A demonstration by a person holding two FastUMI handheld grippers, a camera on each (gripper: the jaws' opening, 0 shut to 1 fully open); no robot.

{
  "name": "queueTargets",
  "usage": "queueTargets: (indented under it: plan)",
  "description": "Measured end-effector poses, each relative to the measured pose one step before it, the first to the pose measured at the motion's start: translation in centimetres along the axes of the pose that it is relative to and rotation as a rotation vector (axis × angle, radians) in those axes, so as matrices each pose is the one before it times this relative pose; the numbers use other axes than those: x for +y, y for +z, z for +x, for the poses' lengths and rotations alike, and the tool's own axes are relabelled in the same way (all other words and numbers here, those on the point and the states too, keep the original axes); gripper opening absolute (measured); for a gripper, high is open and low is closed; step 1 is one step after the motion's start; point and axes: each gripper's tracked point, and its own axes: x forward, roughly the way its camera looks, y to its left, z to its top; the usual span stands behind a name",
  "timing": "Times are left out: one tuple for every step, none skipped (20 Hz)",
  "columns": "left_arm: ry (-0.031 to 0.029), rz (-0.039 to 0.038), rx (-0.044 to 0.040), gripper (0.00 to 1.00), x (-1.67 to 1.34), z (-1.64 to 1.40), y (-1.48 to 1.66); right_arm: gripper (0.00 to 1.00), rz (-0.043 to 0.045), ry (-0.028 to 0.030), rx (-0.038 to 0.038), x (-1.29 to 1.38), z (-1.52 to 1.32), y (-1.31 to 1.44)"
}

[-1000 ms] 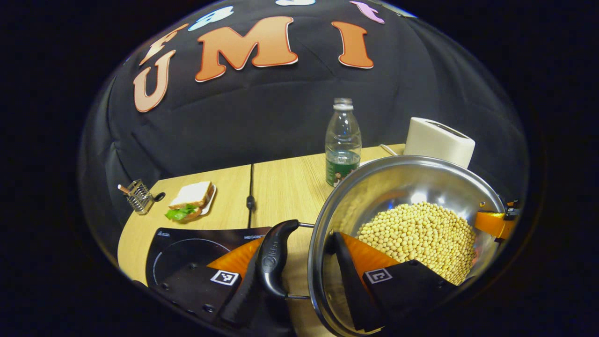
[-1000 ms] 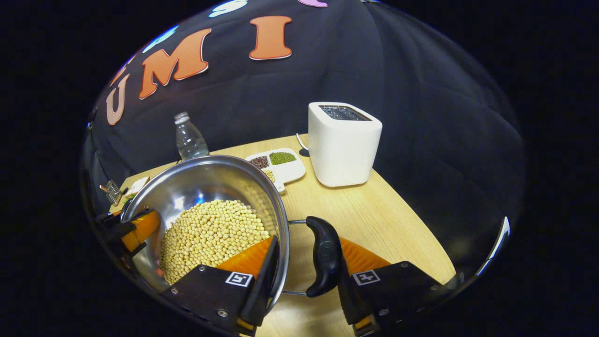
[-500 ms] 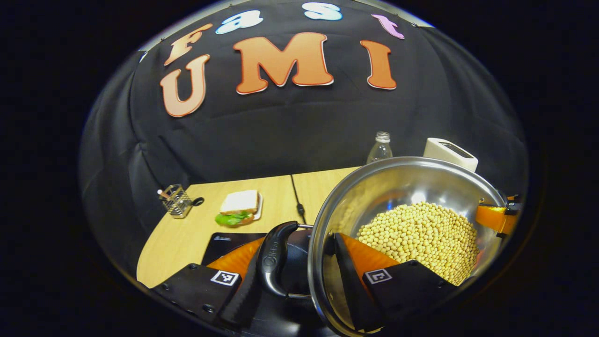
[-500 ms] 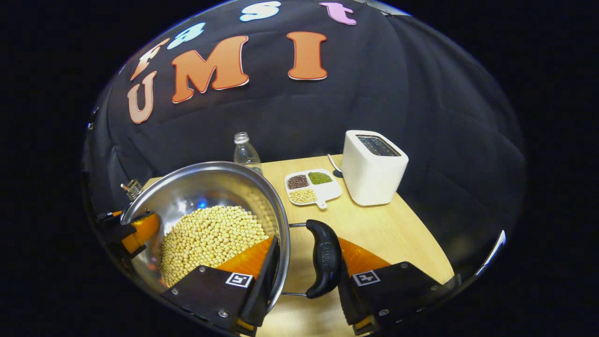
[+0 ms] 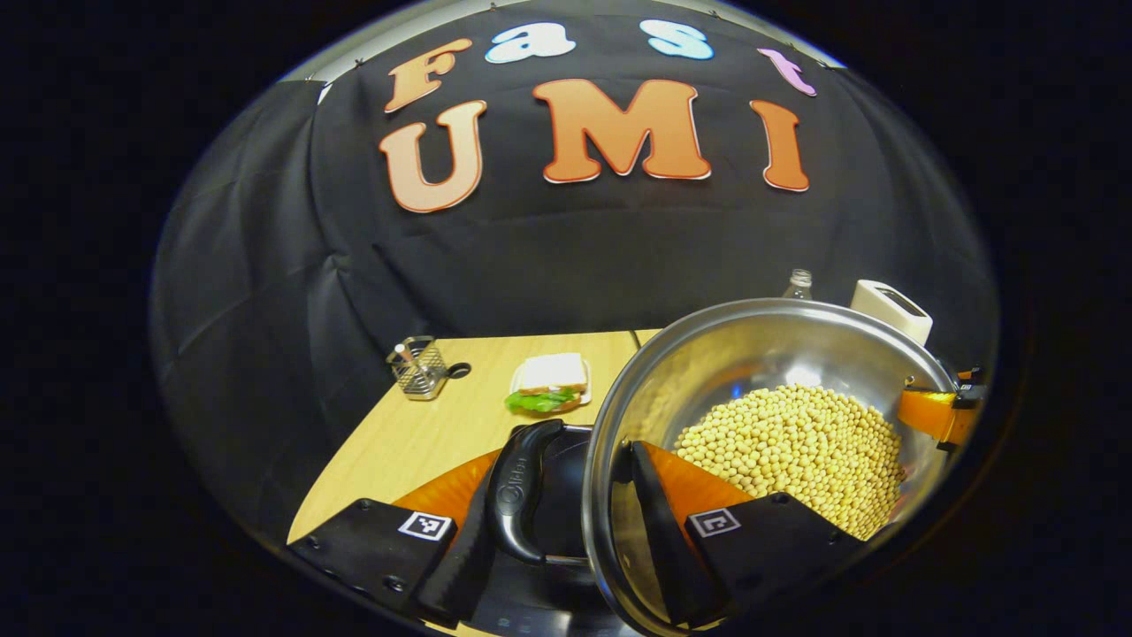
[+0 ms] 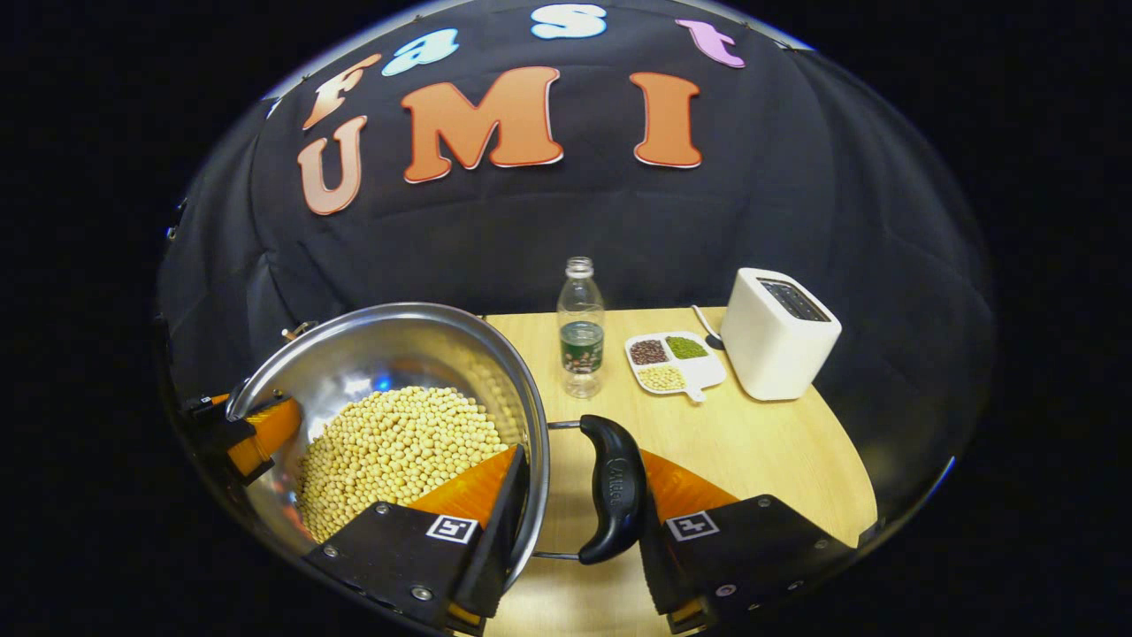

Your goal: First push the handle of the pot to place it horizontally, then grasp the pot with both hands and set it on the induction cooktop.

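Observation:
A steel pot (image 5: 778, 341) heaped with soybeans (image 5: 796, 451) hangs between both grippers. In the left gripper view my left gripper (image 5: 562, 462) is shut on the pot's rim and black side handle (image 5: 517, 495), one finger inside the pot and one outside the handle. The black induction cooktop (image 5: 559, 509) lies directly beneath that handle. The right gripper (image 5: 937, 416) shows as an orange finger at the far rim. In the right gripper view my right gripper (image 6: 579, 462) clamps the opposite handle (image 6: 613, 487) and the pot (image 6: 389, 341) the same way, with the left gripper (image 6: 256, 433) across the beans.
On the wooden table (image 6: 761, 451) stand a plastic bottle (image 6: 581, 327), a divided dish of beans (image 6: 674, 361) and a white toaster (image 6: 780, 334). A sandwich on a plate (image 5: 550, 385) and a wire basket (image 5: 417, 367) sit behind the cooktop.
Both grippers have carried the pot leftward across the table. The cooktop has slid under the left handle, and the bottle, dish and toaster have drawn away to the right.

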Motion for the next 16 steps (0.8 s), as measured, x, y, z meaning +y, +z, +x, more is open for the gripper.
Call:
queueTargets:
  plan:
    - [0.01077,-0.00547,0.00006,0.85,0.841,-0.17,-0.152,0.63,-0.00442,0.00989,-0.00043,0.87,-0.048,0.134]
    - [0.01082,-0.00455,-0.00142,0.82,0.947,-0.239,0.018,0.63,-0.00675,0.00955,0.00178,0.863,0.141,0.07]
    - [0.01224,-0.00532,-0.00113,0.85,0.994,-0.128,-0.024,0.63,-0.00508,0.00983,0.00401,1.018,-0.049,-0.005]
    - [0.0128,-0.01135,0.00064,0.85,0.926,0.066,-0.096,0.63,-0.00542,0.00909,0.0015,0.878,0.147,0.056]
    - [0.00834,-0.00452,0.00212,0.85,0.819,0.118,-0.214,0.63,-0.00287,0.00704,0.00055,0.681,0.131,-0.037]
    - [0.00701,-0.00422,0.00312,0.82,0.36,-0.246,-0.093,0.63,-0.00397,0.00522,0.00043,0.632,0.272,-0.047]
    - [0.00574,0.00011,0.00317,0.82,0.431,0.102,-0.115,0.63,-0.0028,0.00462,0.00299,0.598,0.26,-0.038]
    - [0.00672,-0.00305,0.00197,0.8,0.865,0.321,-0.32,0.63,-0.00297,0.00483,0.00236,0.675,0.241,-0.083]
    - [0.00491,0.00085,-0.0008,0.82,0.657,0.23,-0.124,0.63,-0.00144,0.0049,0.00547,0.394,0.132,-0.273]
    - [0.00684,-0.0028,0.0006,0.82,0.426,0.064,-0.177,0.63,0.00117,0.0047,0.00415,0.339,0.353,-0.211]
    - [0.00792,-0.00417,0.00077,0.85,0.342,0.328,-0.151,0.58,0.00069,0.00436,0.00861,0.31,0.332,-0.268]
    - [0.0054,-0.00338,0.00429,0.82,0.287,0.389,-0.392,0.63,-0.00158,0.00303,0.00689,0.39,0.559,-0.088]
    - [0.00208,-0.00294,0.00568,0.82,0.137,0.537,-0.294,0.63,-0.00478,0.00062,0.00663,0.271,0.447,-0.121]
    - [0.001,-0.00279,0.00679,0.82,0.138,0.489,-0.298,0.63,-0.00342,-0.0006,0.00468,0.256,0.678,-0.1]
    - [0.00113,-0.00343,0.00638,0.83,0.079,0.555,-0.305,0.63,-0.00488,-0.0011,0.00476,0.258,0.4,-0.252]
    - [0.00041,-0.00284,0.00582,0.83,0.216,0.788,-0.5,0.63,-0.0032,-0.0014,0.00387,0.27,0.453,-0.195]
